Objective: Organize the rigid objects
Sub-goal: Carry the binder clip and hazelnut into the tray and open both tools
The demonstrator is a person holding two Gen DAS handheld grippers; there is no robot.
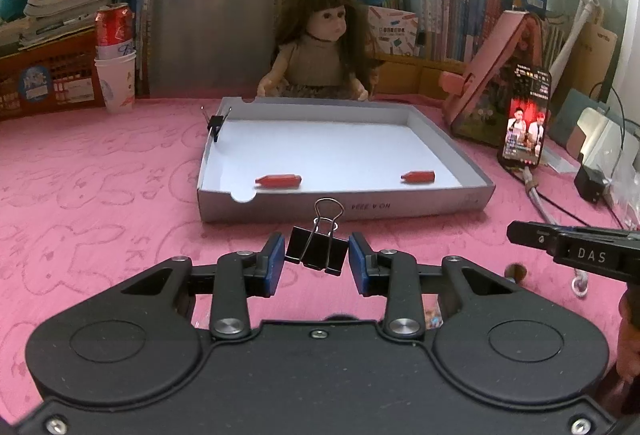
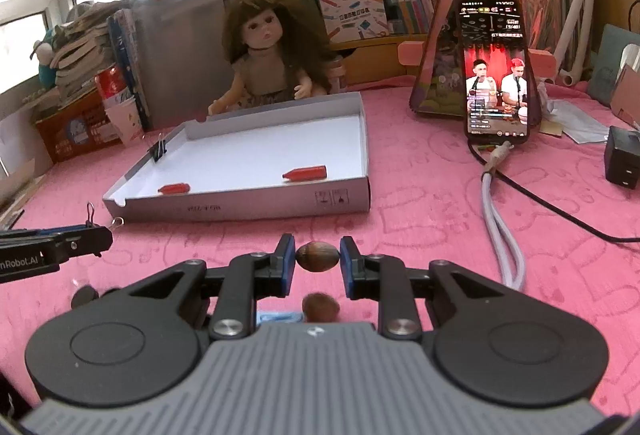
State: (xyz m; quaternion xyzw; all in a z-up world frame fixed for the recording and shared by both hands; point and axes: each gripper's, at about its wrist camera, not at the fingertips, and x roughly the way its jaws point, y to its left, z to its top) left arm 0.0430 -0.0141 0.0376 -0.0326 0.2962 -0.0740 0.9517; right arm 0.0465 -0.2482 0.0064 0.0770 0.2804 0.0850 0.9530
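My left gripper [image 1: 316,253] is shut on a black binder clip [image 1: 316,251], held just above the pink cloth in front of the shallow white box [image 1: 344,205]. My right gripper [image 2: 317,257] is shut on a brown nut-like oval object [image 2: 317,256], a little short of the box's [image 2: 240,205] near wall. Two red crayon-like pieces [image 1: 279,180] [image 1: 418,176] lie on the box floor near its front. Another black binder clip [image 1: 216,124] is clipped on the box's left wall. A second brown nut [image 2: 320,306] lies on the cloth under my right gripper.
A doll [image 1: 320,47] sits behind the box. A phone [image 2: 496,71] leans on a pink stand at the right, its cable [image 2: 496,203] running toward me. A cola can in paper cups [image 1: 116,59] stands at the left. Books and plush toys line the back.
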